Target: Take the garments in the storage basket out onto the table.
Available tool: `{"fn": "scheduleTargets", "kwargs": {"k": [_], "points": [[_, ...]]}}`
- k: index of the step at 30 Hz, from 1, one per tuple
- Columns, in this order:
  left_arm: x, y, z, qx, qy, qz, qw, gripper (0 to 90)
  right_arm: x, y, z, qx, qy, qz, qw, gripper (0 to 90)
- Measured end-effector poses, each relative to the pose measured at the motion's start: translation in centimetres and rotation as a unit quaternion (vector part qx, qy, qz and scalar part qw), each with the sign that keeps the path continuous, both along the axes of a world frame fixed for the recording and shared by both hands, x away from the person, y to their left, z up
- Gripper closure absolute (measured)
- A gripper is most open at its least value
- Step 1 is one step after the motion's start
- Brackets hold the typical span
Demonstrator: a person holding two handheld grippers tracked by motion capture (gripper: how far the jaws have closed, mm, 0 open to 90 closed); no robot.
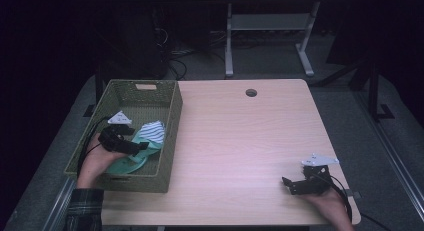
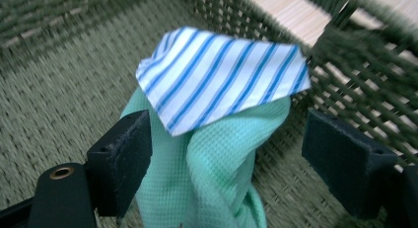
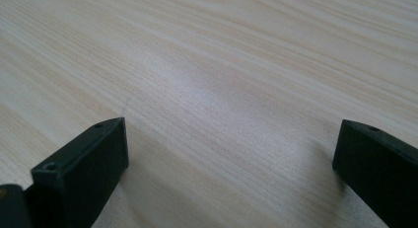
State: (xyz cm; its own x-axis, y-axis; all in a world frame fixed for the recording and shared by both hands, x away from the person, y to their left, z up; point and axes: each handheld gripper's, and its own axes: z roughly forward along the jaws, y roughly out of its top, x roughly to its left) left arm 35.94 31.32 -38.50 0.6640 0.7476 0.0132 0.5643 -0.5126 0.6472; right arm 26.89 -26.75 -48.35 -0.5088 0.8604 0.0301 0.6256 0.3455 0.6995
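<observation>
Both tools wide open; left tool (image 2: 224, 154) seemingly straddling cloths (image 2: 217, 119).

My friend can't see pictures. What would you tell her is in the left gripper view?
A white cloth with blue stripes lies on a mint-green waffle-textured cloth inside a green woven basket. The left gripper has its black jaws open on either side of the cloths.

in the left gripper view the green cloth (image 2: 212, 178) runs off the bottom edge, and its top is covered by the striped cloth (image 2: 222, 82); the basket (image 2: 59, 85) weave at the upper right is blurred. in the high view the left gripper (image 1: 131, 146) hides part of both cloths, and the person's forearms are cut off at the bottom edge.
</observation>
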Motion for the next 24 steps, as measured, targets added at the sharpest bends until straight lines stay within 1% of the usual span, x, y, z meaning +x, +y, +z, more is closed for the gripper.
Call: {"fn": "scheduleTargets", "kwargs": {"k": [1, 2, 4, 6, 8, 9, 11, 12, 13, 14, 15, 16, 17, 18, 19, 20, 21, 22, 24], "points": [[0.0, 0.0, 0.0, 0.000, 0.000, 0.000, 1.0000, 18.2, 0.0, 0.0, 0.0, 0.000, 0.000, 0.000, 1.0000, 0.0], [0.1, 0.1, -0.3, 0.005, 0.007, 0.000, 1.0000, 17.9, 0.0, 0.0, 0.0, 0.000, 0.000, 0.000, 1.0000, 0.0], [0.2, 0.0, -0.5, 0.007, 0.009, 0.000, 0.9999, 17.9, 0.0, 0.0, 0.0, 0.000, 0.000, 0.000, 1.0000, 0.0], [0.3, 0.0, -0.9, 0.011, 0.018, -0.003, 0.9998, 17.6, 0.0, 0.0, 0.0, 0.000, 0.000, 0.000, 1.0000, 0.0], [0.5, -0.1, -1.3, 0.014, 0.025, -0.003, 0.9996, 17.4, 0.0, 0.0, 0.0, 0.000, 0.000, 0.000, 1.0000, 0.0], [0.5, -0.1, -1.3, 0.014, 0.025, -0.003, 0.9996, 17.3, 0.0, 0.0, 0.0, 0.000, 0.000, 0.000, 1.0000, 0.0], [0.6, -0.2, -1.6, 0.019, 0.033, -0.003, 0.9993, 17.3, 0.0, 0.0, 0.0, 0.000, 0.000, 0.000, 1.0000, 0.0], [0.7, -0.2, -1.9, 0.032, 0.039, -0.001, 0.9987, 17.1, 0.0, 0.0, 0.0, 0.000, 0.000, 0.000, 1.0000, 0.0], [0.7, -0.3, -2.1, 0.037, 0.040, 0.002, 0.9985, 17.0, 0.0, 0.0, 0.0, 0.000, 0.000, 0.000, 1.0000, 0.0], [0.7, -0.3, -2.1, 0.037, 0.040, 0.002, 0.9985, 17.0, 0.0, 0.0, 0.0, 0.000, 0.000, 0.000, 1.0000, 0.0], [0.8, -0.5, -2.4, 0.050, 0.050, -0.001, 0.9975, 17.0, 0.0, 0.0, 0.0, 0.000, 0.000, 0.000, 1.0000, 0.0], [0.8, -0.5, -2.4, 0.050, 0.050, -0.001, 0.9975, 17.0, 0.0, 0.0, 0.0, 0.000, 0.000, 0.000, 1.0000, 0.0], [0.9, -0.7, -2.7, 0.058, 0.059, -0.003, 0.9966, 17.0, 0.0, 0.0, 0.0, 0.000, 0.000, 0.000, 1.0000, 0.0], [0.9, -0.7, -2.7, 0.058, 0.059, -0.003, 0.9966, 17.0, 0.0, 0.0, 0.0, 0.000, 0.000, 0.000, 1.0000, 0.0], [1.0, -1.0, -3.0, 0.073, 0.070, -0.004, 0.9948, 17.0, 0.0, 0.0, 0.0, 0.000, 0.000, 0.000, 1.0000, 0.0], [1.0, -1.0, -3.0, 0.073, 0.070, -0.004, 0.9948, 17.0, 0.0, 0.0, 0.0, 0.000, 0.000, 0.000, 1.0000, 0.0], [1.1, -1.2, -3.4, 0.088, 0.079, -0.006, 0.9930, 17.0, 0.0, 0.0, 0.0, 0.000, 0.000, 0.000, 1.0000, 0.0], [1.1, -1.2, -3.4, 0.088, 0.079, -0.006, 0.9930, 16.9, 0.0, 0.0, 0.0, 0.000, 0.000, 0.000, 1.0000, 0.0], [1.2, -1.4, -3.7, 0.098, 0.090, -0.007, 0.9911, 16.9, 0.0, 0.0, 0.0, 0.000, 0.000, 0.000, 1.0000, 0.0]]}}
